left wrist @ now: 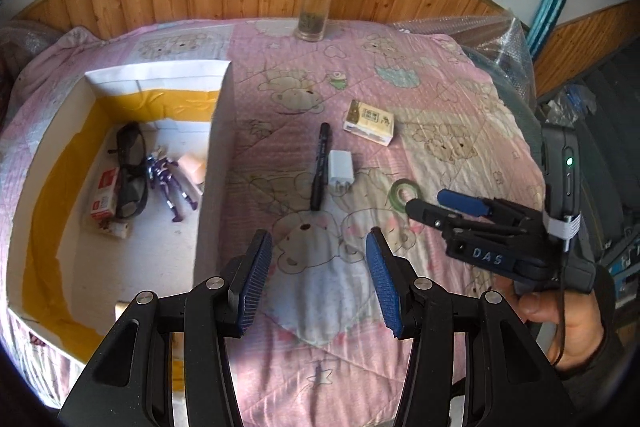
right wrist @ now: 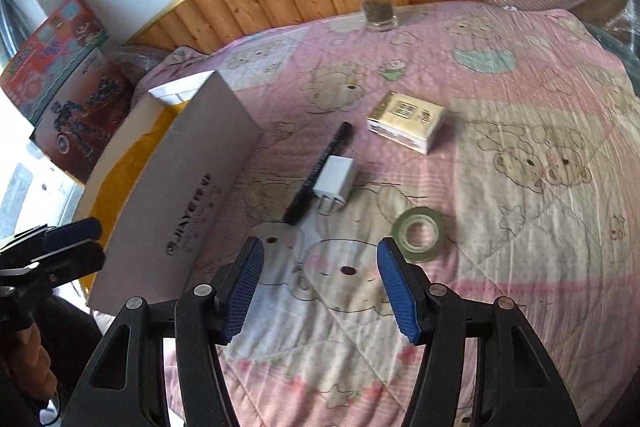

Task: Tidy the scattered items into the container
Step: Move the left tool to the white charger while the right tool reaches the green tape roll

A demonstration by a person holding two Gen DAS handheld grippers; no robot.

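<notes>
A white cardboard box (left wrist: 216,131) with a yellow lining stands at the left on a pink quilt; it also shows in the right wrist view (right wrist: 192,163). It holds glasses (left wrist: 130,171), a purple figure (left wrist: 170,183) and a small red-and-white box (left wrist: 105,197). On the quilt lie a black pen (left wrist: 320,167) (right wrist: 320,171), a white charger (left wrist: 341,171) (right wrist: 335,181), a cream packet (left wrist: 369,123) (right wrist: 406,121) and a tape roll (left wrist: 404,193) (right wrist: 418,233). My left gripper (left wrist: 319,259) is open and empty, near the box. My right gripper (right wrist: 321,267) is open and empty, before the tape.
A glass jar (left wrist: 316,3) with a metal lid stands at the quilt's far edge against the wood panelling. Bubble wrap (left wrist: 492,39) lies at the right edge. Toy boxes (right wrist: 68,83) stand beyond the box on the left.
</notes>
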